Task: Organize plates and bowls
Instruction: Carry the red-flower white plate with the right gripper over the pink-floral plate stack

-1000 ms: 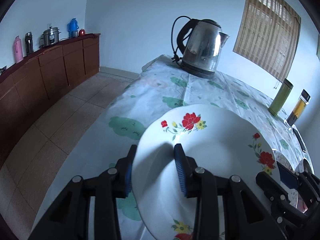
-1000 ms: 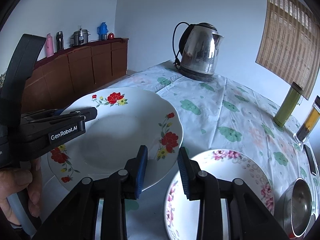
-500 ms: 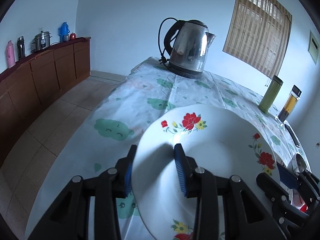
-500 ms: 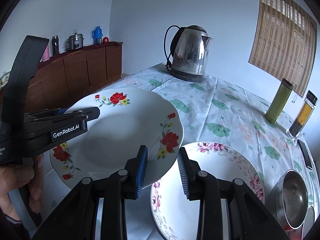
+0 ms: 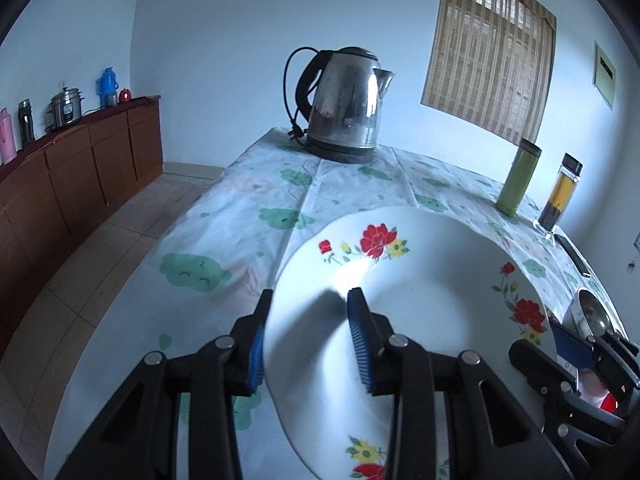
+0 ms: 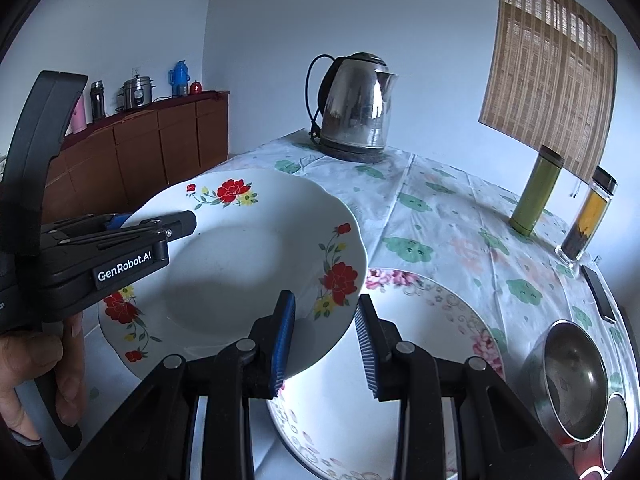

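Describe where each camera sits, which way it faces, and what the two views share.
Left wrist: on the left tongs, facing down the table toward the kettle; both black fingers clamp the red-flower plate, and the right tongs show at lower right.
Right wrist: on the right tongs, facing the same way; its fingers hold the plate's opposite rim above a pink-flower plate; the left tongs and a hand show.
Shared: plate, kettle, green flask.

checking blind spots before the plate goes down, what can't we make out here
- Pink-flowered plate: near-left part hidden by the red-flowered plate and right gripper, right wrist view.
- Steel bowl: cut off by the lower right edge.
- Left gripper: underside pad contact hidden by the plate's rim.
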`<state>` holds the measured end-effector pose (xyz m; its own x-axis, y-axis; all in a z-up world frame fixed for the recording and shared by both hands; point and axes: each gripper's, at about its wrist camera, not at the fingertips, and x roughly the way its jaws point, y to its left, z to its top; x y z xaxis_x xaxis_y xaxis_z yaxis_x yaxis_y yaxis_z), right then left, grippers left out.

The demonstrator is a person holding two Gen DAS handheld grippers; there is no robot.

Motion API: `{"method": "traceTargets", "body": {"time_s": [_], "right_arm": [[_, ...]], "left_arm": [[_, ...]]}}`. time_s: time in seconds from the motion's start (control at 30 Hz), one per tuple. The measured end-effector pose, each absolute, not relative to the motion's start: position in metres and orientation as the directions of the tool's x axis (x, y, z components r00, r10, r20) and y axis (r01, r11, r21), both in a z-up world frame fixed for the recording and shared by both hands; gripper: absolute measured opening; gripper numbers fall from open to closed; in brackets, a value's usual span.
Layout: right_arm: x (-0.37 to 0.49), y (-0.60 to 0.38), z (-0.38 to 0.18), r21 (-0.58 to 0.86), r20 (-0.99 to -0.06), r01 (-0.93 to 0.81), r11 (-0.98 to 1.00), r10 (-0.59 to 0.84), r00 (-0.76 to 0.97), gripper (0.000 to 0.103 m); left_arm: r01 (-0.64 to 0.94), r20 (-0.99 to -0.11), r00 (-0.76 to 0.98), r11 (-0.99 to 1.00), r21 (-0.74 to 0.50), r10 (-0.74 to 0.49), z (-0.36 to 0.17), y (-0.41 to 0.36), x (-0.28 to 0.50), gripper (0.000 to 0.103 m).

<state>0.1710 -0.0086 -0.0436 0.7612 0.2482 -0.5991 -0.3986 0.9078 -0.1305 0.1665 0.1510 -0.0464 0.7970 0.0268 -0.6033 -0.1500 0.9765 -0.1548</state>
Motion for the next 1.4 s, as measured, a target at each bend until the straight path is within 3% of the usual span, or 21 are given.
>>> {"method": "traceTargets", "body": {"time_s": [0.77,1.4], "right_arm": [[0.175,-0.051,-0.039,-0.081,-0.585,-0.332,0.94,0.225,0.779,0.033],[0.186,-0.099,-0.044,-0.031,-0.626,-0.252,0.967,0.177,0.759,0.034]], "left_arm": [[-0.123,-0.585,0.81,0.988,-0.095,0.045,-0.025,0.1,0.169,0.034],[-0.045,-0.584,0.812,0.994,-0.099,-0.022,-0.025,0.05,0.176,0.034]]}}
